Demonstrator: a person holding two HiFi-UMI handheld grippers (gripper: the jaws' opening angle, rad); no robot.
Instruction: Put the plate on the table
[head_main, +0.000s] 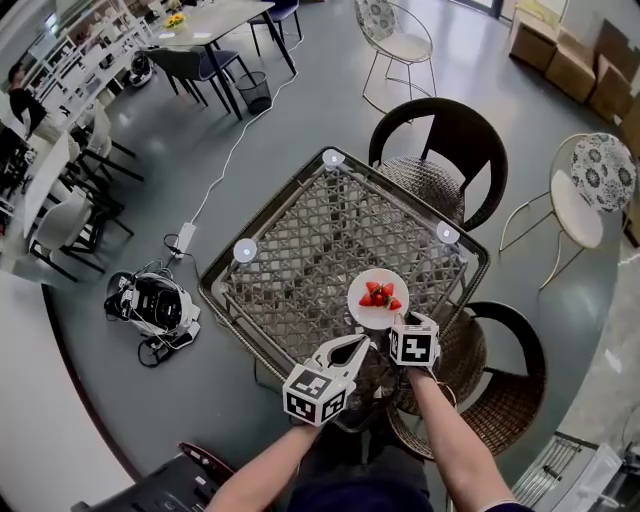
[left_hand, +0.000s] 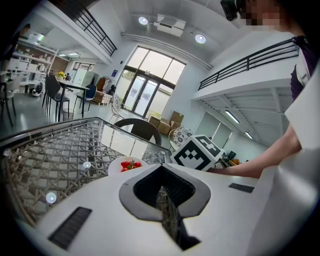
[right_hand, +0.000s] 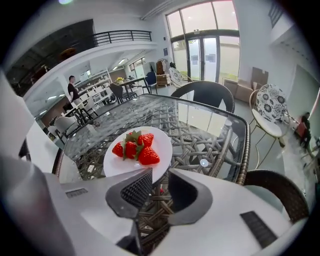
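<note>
A white plate (head_main: 372, 310) with several strawberries (head_main: 380, 295) lies flat on the glass-topped wicker table (head_main: 290, 240), near its front right edge. My right gripper (head_main: 393, 328) is at the plate's near rim. In the right gripper view the plate (right_hand: 162, 145) sits just ahead of that gripper (right_hand: 160, 179), whose jaws stand slightly apart with only wicker showing in the gap; the left pad (right_hand: 137, 190) overlaps the rim. My left gripper (head_main: 362, 342) hovers over the front edge left of the plate, shut and empty. The left gripper view shows the plate (left_hand: 119, 164) beyond its tips (left_hand: 160, 167).
A dark wicker chair (head_main: 440, 150) stands at the table's far side and another (head_main: 505, 365) at its right. A white wire chair with a patterned cushion (head_main: 595, 180) is further right. A power strip and a device with cables (head_main: 150, 302) lie on the floor at left.
</note>
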